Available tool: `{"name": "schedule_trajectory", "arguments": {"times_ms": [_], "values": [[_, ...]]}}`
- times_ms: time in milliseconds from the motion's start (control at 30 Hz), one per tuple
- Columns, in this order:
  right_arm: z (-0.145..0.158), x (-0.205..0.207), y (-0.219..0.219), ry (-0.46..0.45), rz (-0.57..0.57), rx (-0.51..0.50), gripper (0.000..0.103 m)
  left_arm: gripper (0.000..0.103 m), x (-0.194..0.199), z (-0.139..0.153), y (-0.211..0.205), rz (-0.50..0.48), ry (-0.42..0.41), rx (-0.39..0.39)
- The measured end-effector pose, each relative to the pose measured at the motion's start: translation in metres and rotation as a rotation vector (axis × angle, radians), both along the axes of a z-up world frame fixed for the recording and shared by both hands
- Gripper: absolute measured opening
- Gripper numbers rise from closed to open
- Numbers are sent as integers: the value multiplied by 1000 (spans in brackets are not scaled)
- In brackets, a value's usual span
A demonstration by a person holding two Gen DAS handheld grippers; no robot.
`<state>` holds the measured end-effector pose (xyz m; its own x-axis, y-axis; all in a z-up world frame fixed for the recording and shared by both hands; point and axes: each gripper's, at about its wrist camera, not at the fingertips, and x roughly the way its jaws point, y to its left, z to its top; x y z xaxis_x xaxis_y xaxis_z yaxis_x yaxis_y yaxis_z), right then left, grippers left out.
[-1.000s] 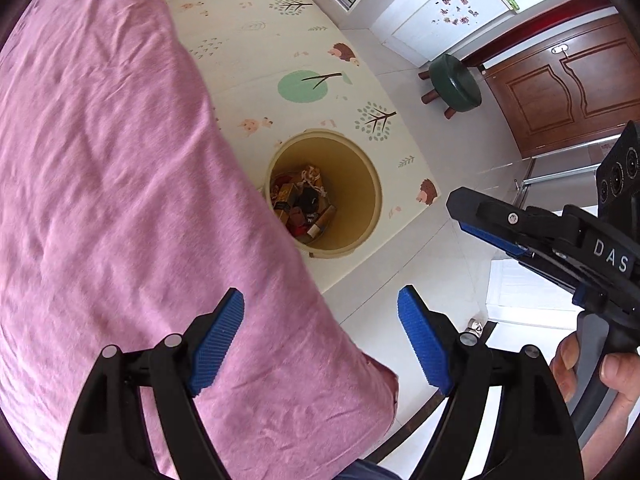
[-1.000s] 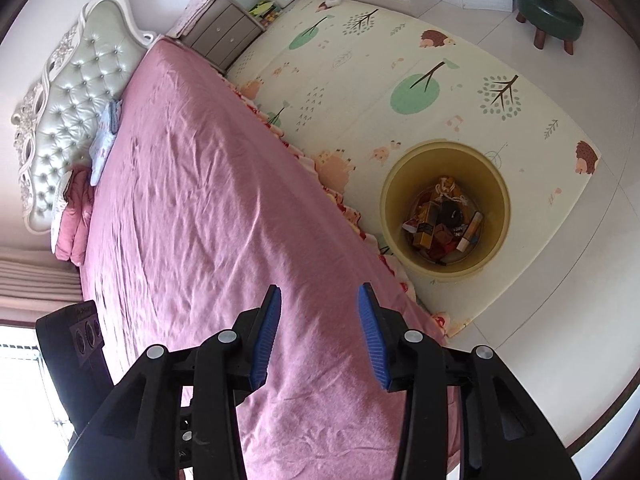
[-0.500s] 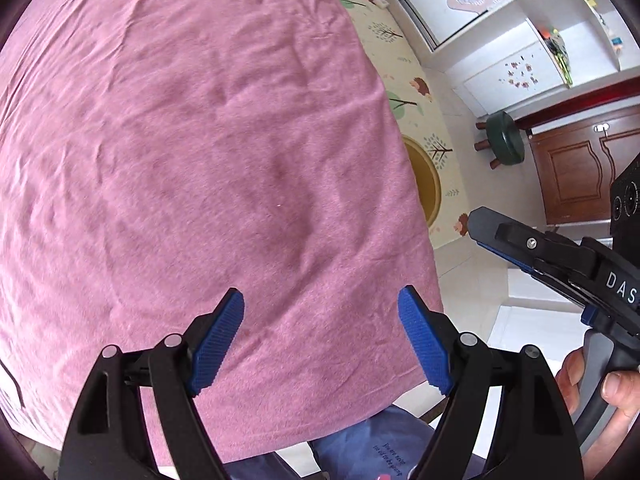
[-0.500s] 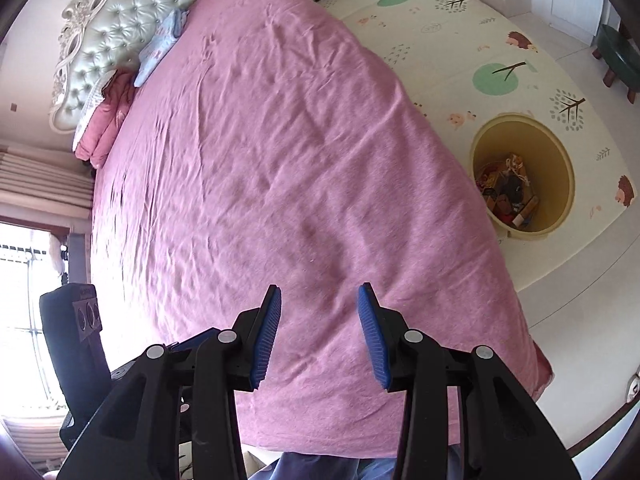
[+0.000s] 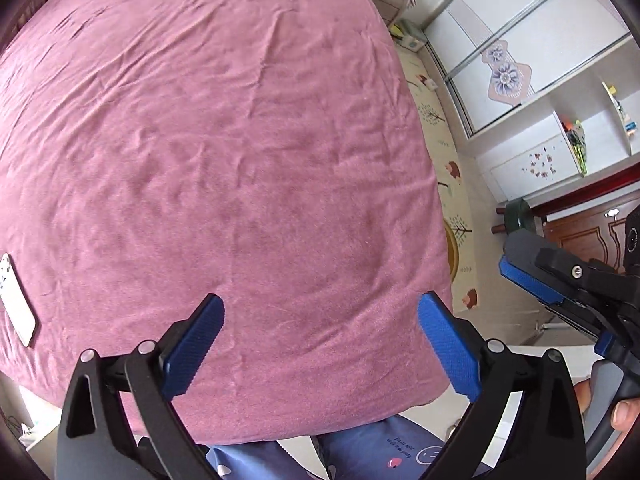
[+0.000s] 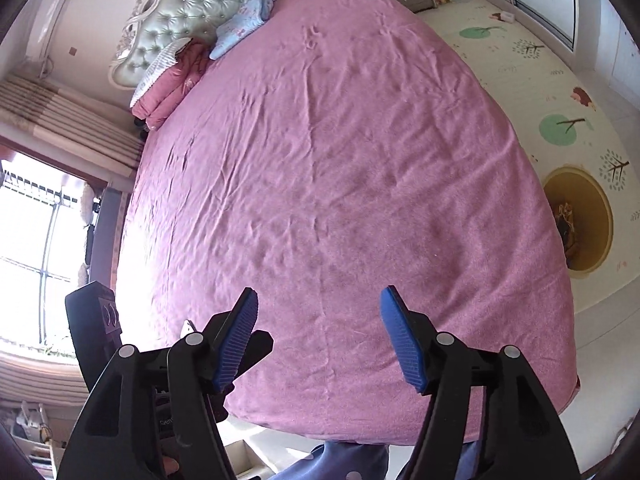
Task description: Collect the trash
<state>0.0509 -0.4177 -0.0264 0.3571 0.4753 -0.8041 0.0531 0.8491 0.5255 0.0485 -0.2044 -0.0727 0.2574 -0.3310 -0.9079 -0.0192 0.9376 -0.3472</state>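
A yellow round bin (image 6: 592, 216) holding several pieces of trash (image 6: 567, 220) stands on the play mat to the right of the bed, partly hidden by the bed's edge; only a sliver of its rim (image 5: 452, 256) shows in the left wrist view. My left gripper (image 5: 320, 344) is open and empty over the foot of the pink bed (image 5: 224, 140). My right gripper (image 6: 320, 336) is open and empty over the same bed (image 6: 340, 180). The right gripper also shows at the right of the left wrist view (image 5: 560, 296). No loose trash shows on the bed.
A white phone-like slab (image 5: 16, 300) lies at the bed's left edge. Pillows (image 6: 240, 20) and a folded pink quilt (image 6: 172, 84) lie by the headboard. A green stool (image 5: 516, 220), wardrobe (image 5: 520, 60) and wooden door (image 5: 580, 240) stand to the right. My legs (image 5: 380, 448) are at the bed's foot.
Both views swung from the bin and play mat back over the bed. The right gripper's jaws opened wider. The left gripper stayed open.
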Motion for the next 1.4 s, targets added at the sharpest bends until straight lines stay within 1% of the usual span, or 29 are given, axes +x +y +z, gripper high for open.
{"name": "schedule_trajectory", "arguments": {"times_ms": [67, 100, 233, 333, 433, 533, 600, 700, 767, 867, 967, 1133, 1400], "values": [[16, -3, 7, -41, 12, -20, 67, 98, -4, 12, 12, 32, -27, 6], [23, -4, 10, -59, 19, -23, 70, 99, -6, 20, 20, 51, -50, 14], [47, -9, 21, -115, 44, -54, 76, 99, -15, 56, 38, 93, -149, 56], [58, -13, 29, -132, 66, -43, 78, 99, -20, 80, 47, 118, -196, 79], [68, -19, 37, -139, 83, -38, 78, 99, -30, 104, 56, 157, -243, 122], [77, -26, 44, -161, 92, -37, 78, 99, -38, 120, 63, 179, -284, 132], [82, -30, 46, -176, 87, -38, 79, 99, -43, 127, 66, 186, -305, 124], [86, -35, 48, -188, 77, -38, 81, 99, -49, 134, 70, 200, -323, 146], [86, -38, 51, -188, 80, -33, 81, 99, -52, 138, 71, 211, -327, 146], [87, -39, 55, -191, 92, -43, 81, 99, -57, 141, 71, 208, -333, 139], [92, -40, 57, -219, 94, -59, 82, 99, -61, 147, 71, 200, -358, 141], [98, -42, 56, -250, 72, -84, 83, 99, -65, 157, 71, 196, -403, 165], [109, -43, 61, -301, 83, -122, 83, 99, -63, 166, 70, 200, -426, 220]]}}
